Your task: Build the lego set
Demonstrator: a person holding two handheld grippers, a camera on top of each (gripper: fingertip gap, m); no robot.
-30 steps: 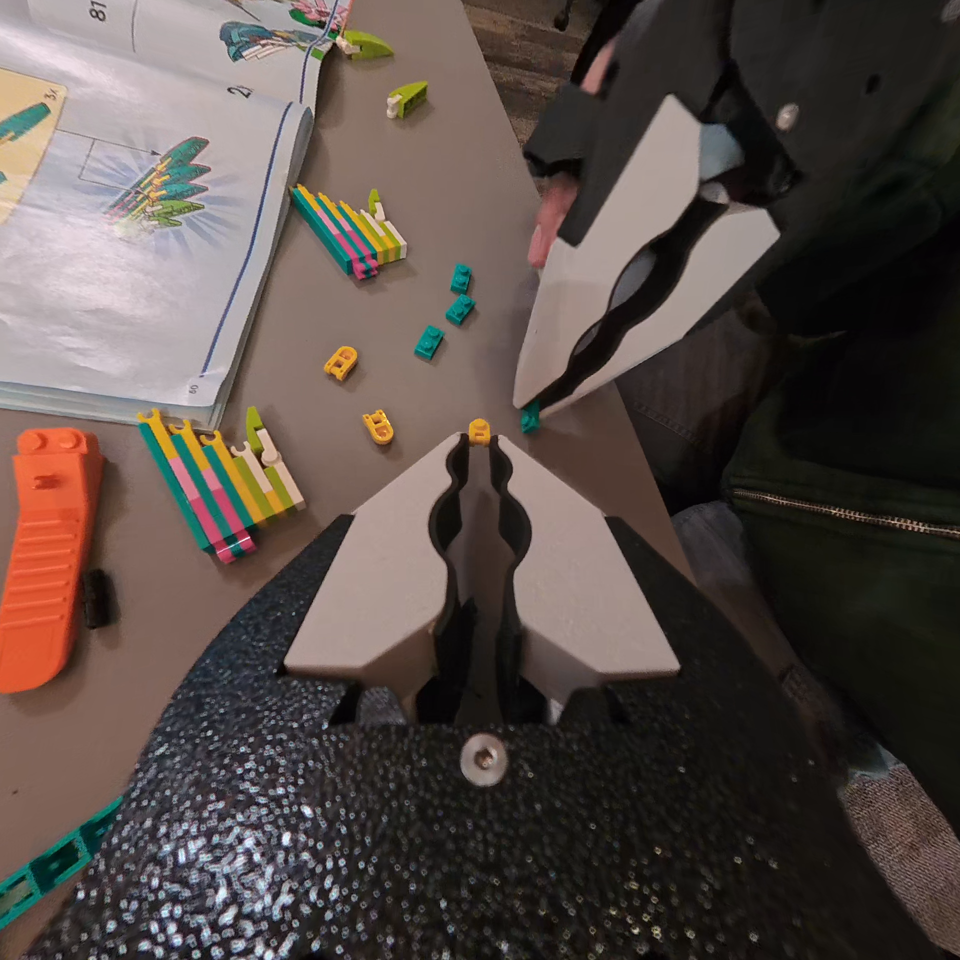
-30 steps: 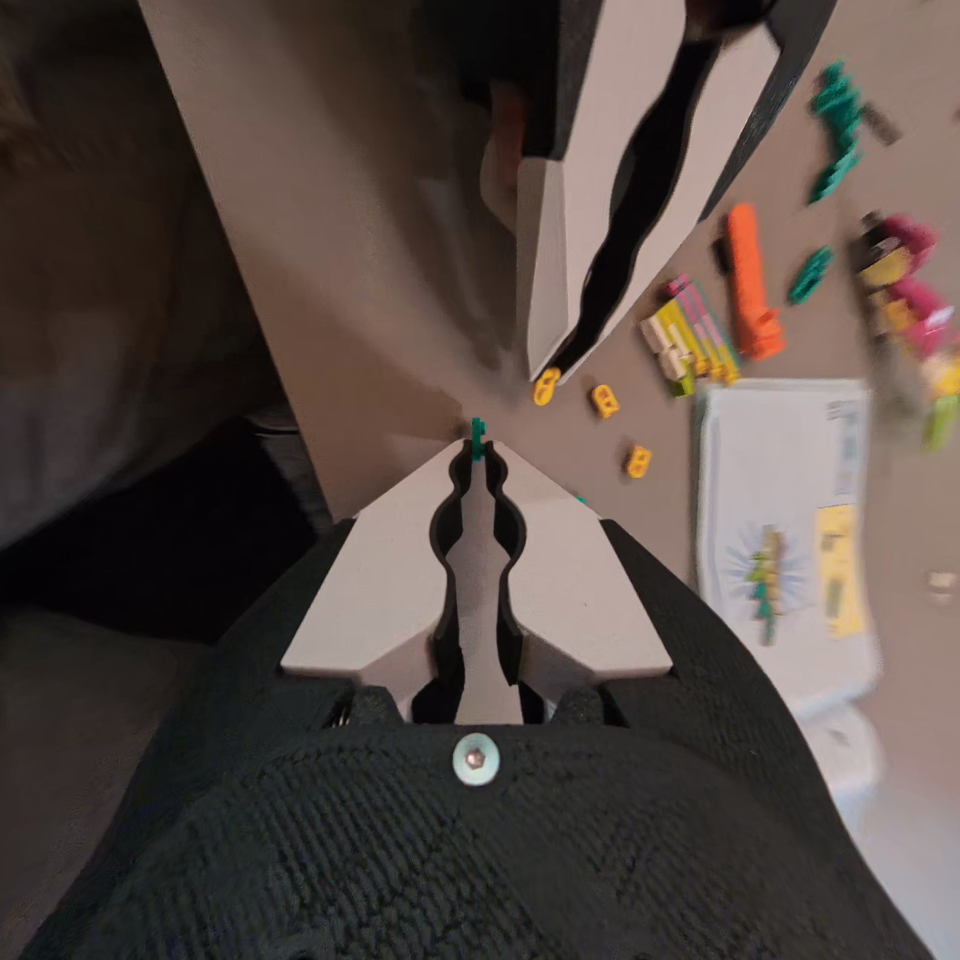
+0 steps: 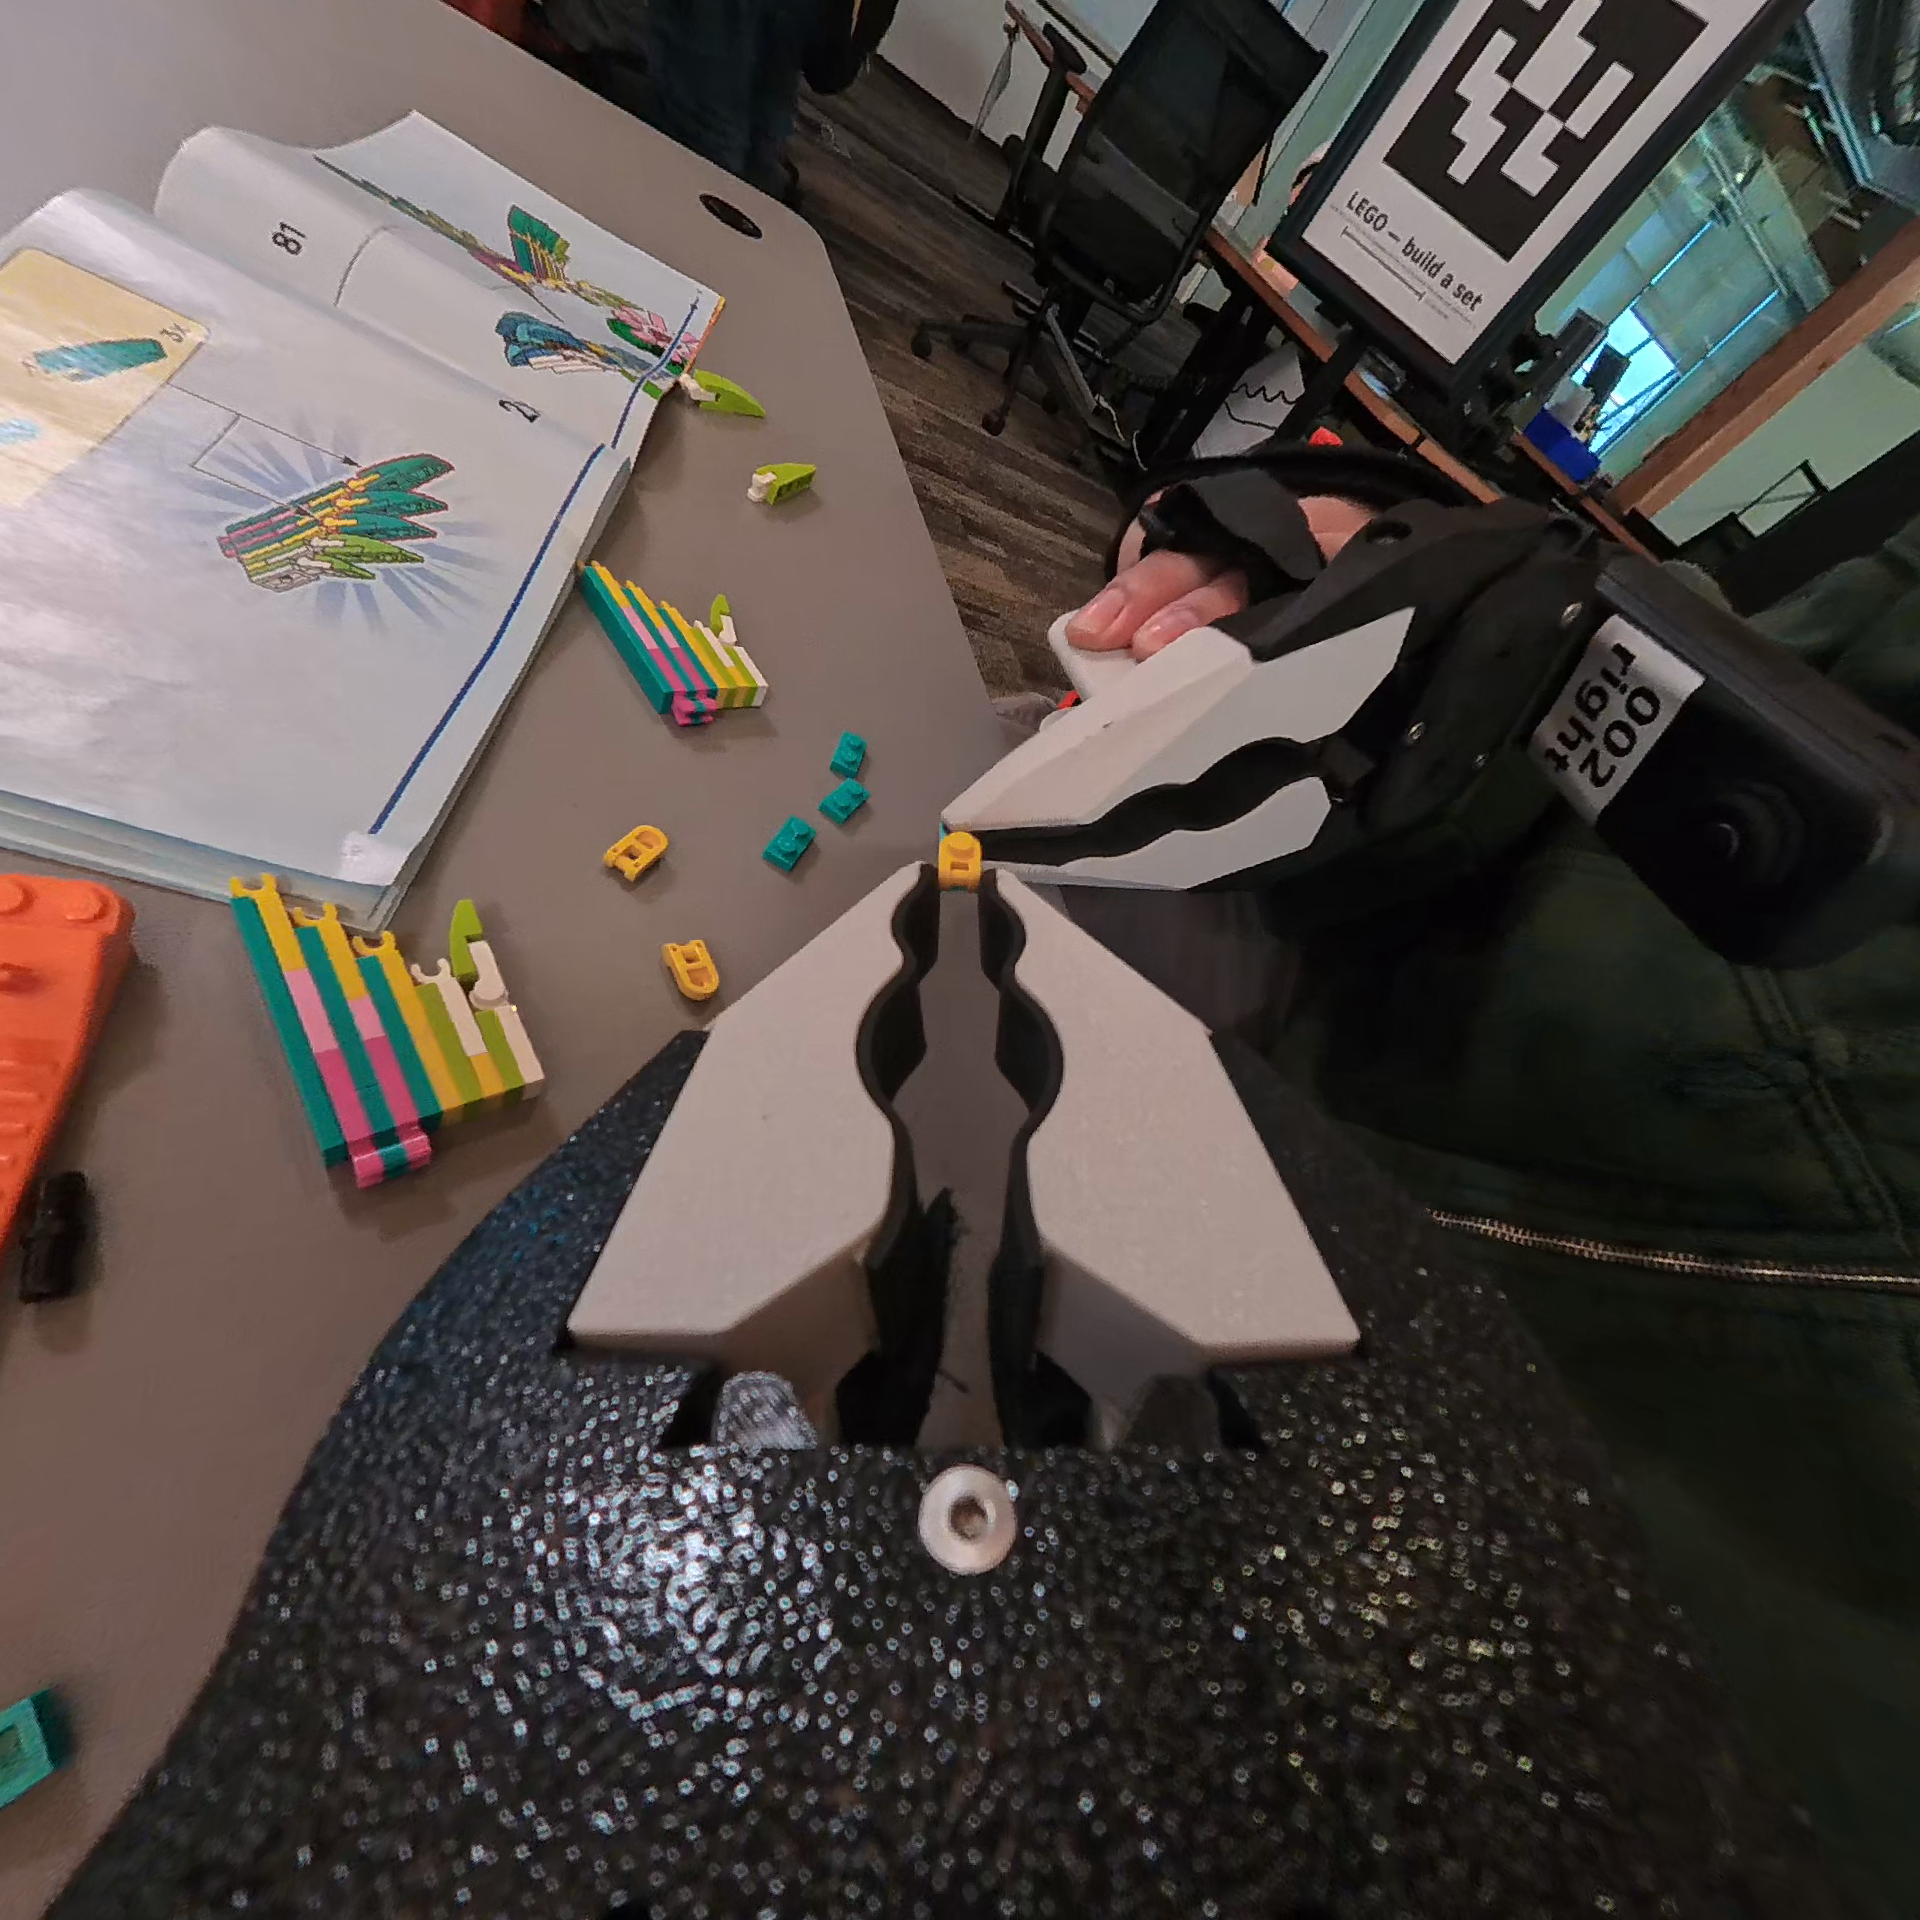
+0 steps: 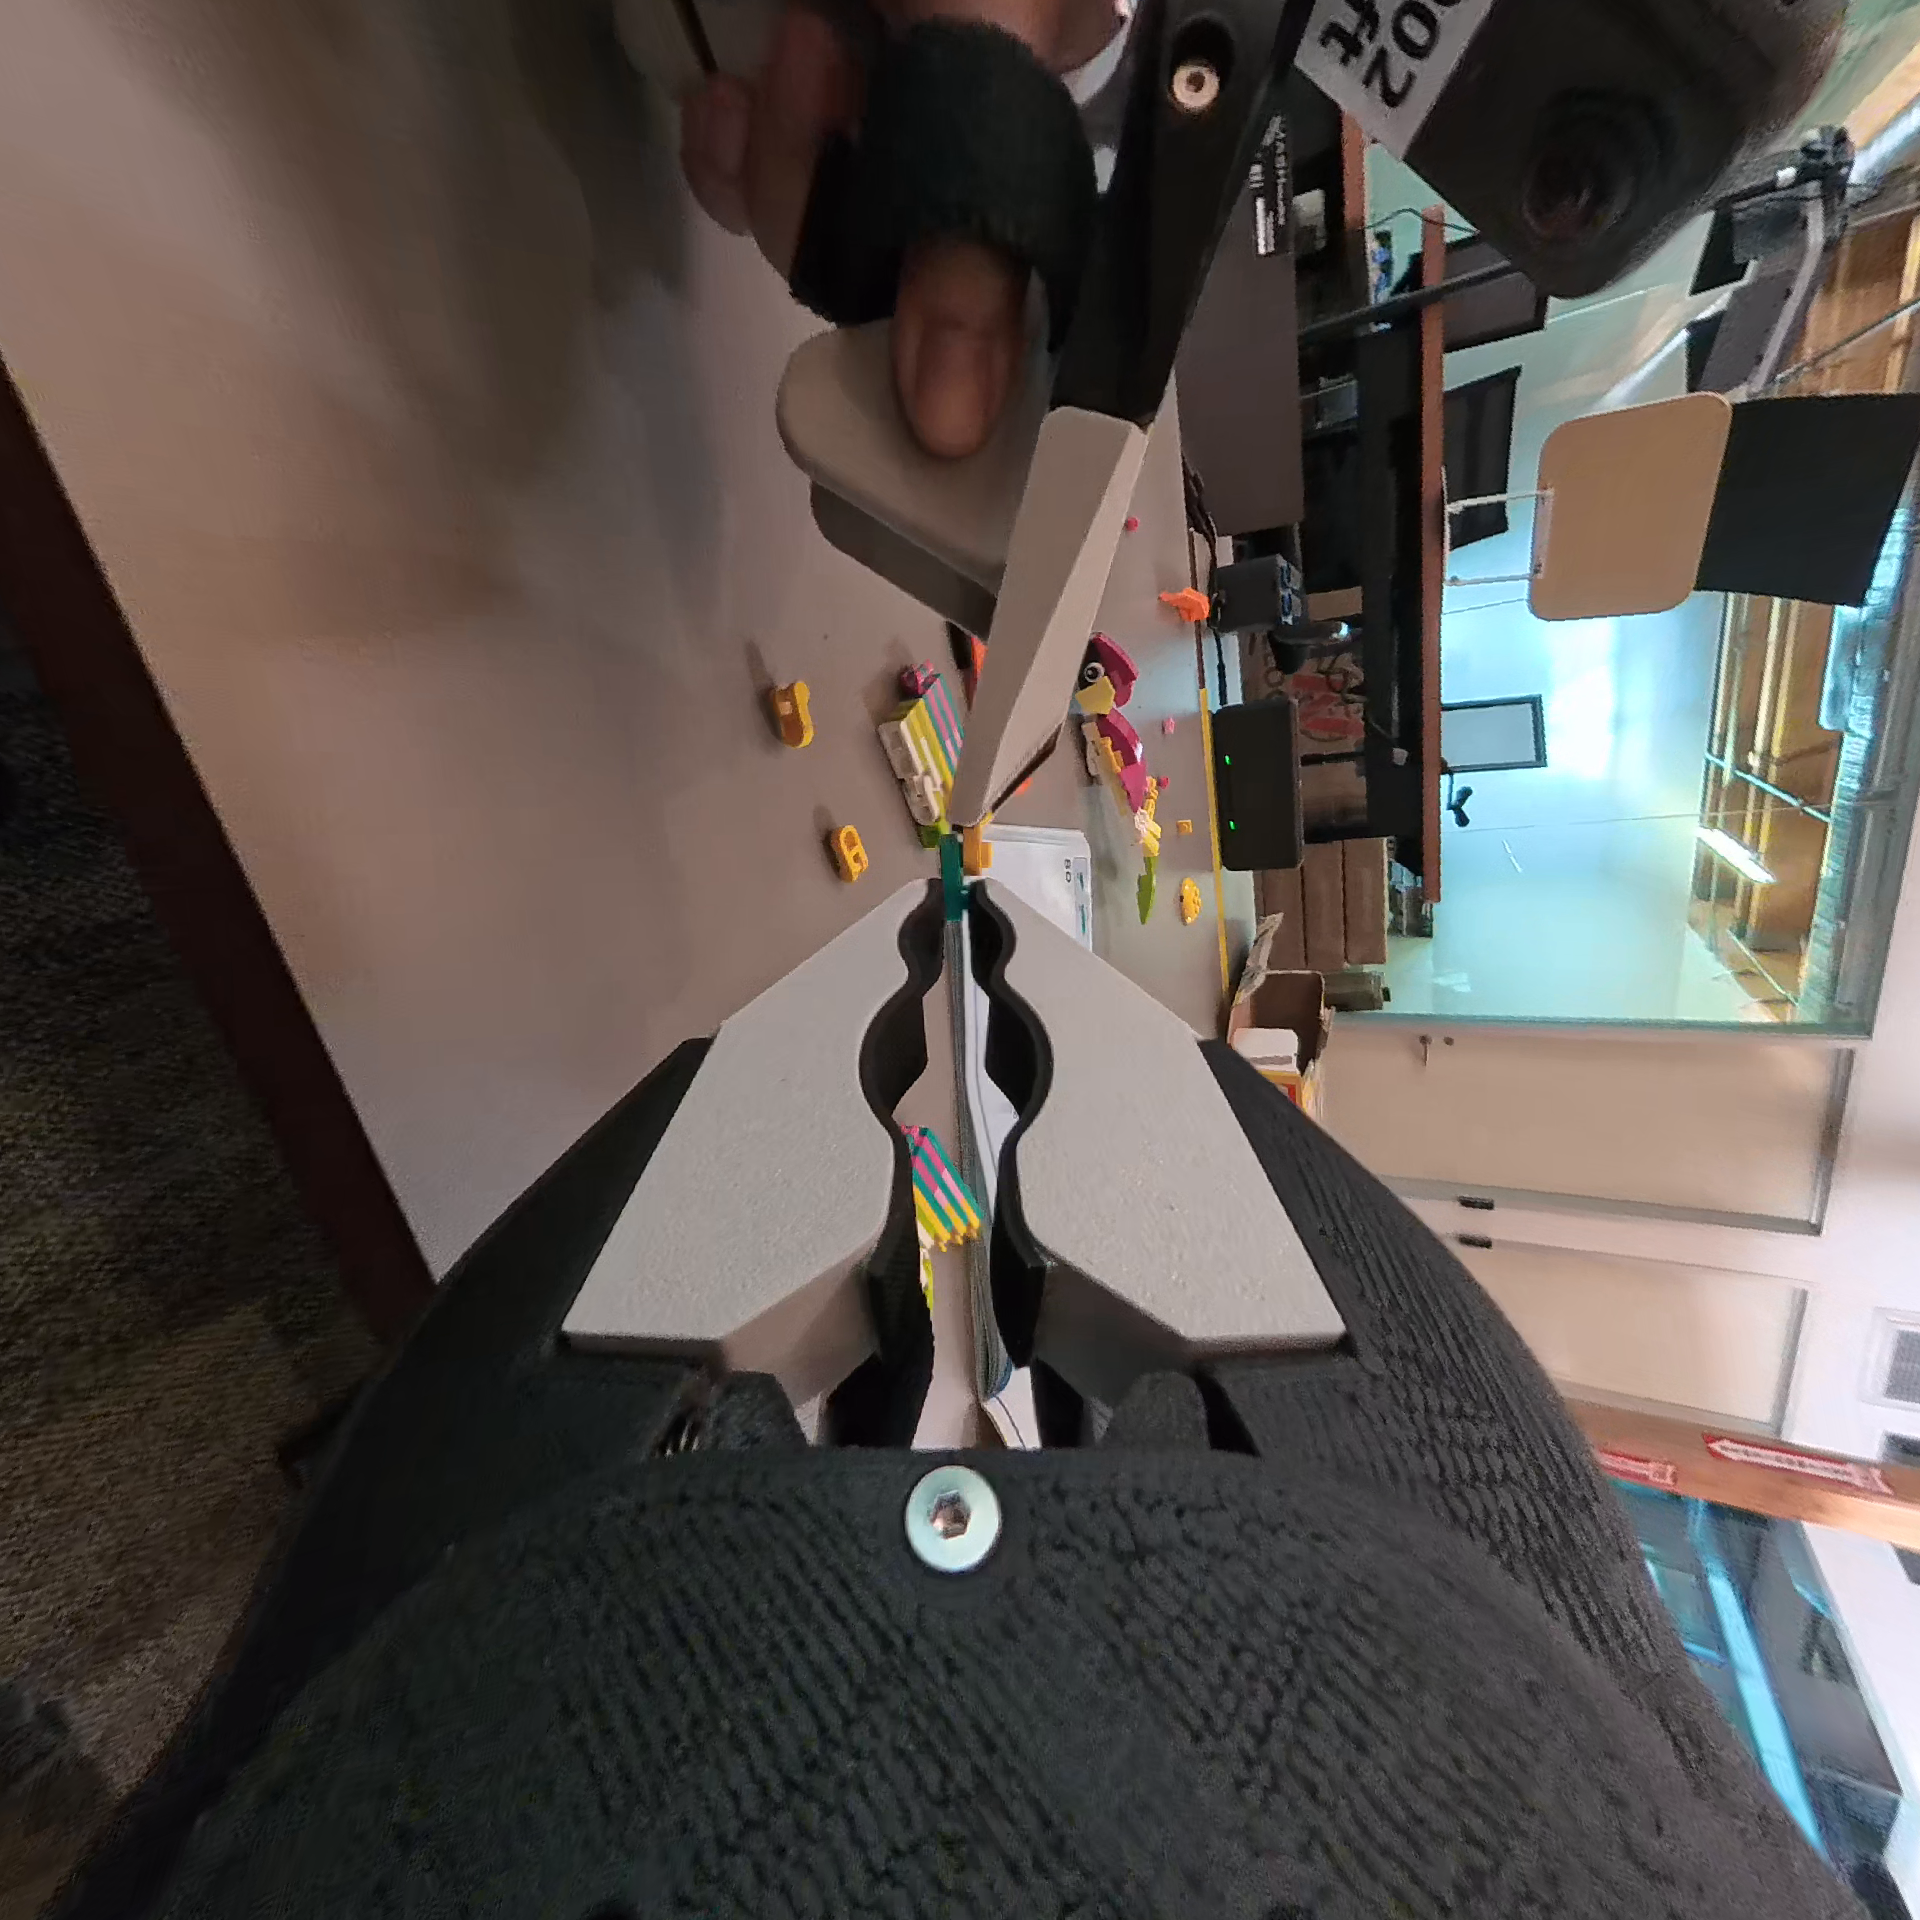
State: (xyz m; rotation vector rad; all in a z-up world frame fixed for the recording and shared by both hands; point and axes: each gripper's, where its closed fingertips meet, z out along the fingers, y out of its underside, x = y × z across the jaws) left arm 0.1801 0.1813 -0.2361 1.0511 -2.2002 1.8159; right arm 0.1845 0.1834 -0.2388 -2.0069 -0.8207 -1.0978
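Observation:
In the left wrist view my left gripper [image 3: 958,883] is shut on a small yellow clip piece [image 3: 958,858], held above the table's right edge. My right gripper [image 3: 977,834] comes in from the right, tip to tip with it. In the right wrist view my right gripper [image 4: 954,891] is shut on a thin teal piece [image 4: 950,868]. The left gripper [image 4: 966,816] reaches down from above with the yellow piece [image 4: 977,847] touching the teal one. Whether they are joined is hidden.
On the grey table [image 3: 582,790] lie an open instruction booklet [image 3: 260,582], two striped wing assemblies [image 3: 384,1029] [image 3: 675,649], loose teal plates [image 3: 790,842], yellow clips [image 3: 636,852], lime pieces [image 3: 781,481] and an orange brick separator [image 3: 52,1029]. A pink bird model [image 4: 1117,727] stands farther off. Left and right tips are no more than a few centimetres apart.
Both grippers have risen off the table and tilted towards each other. The yellow and teal pieces, apart before, now meet at the fingertips.

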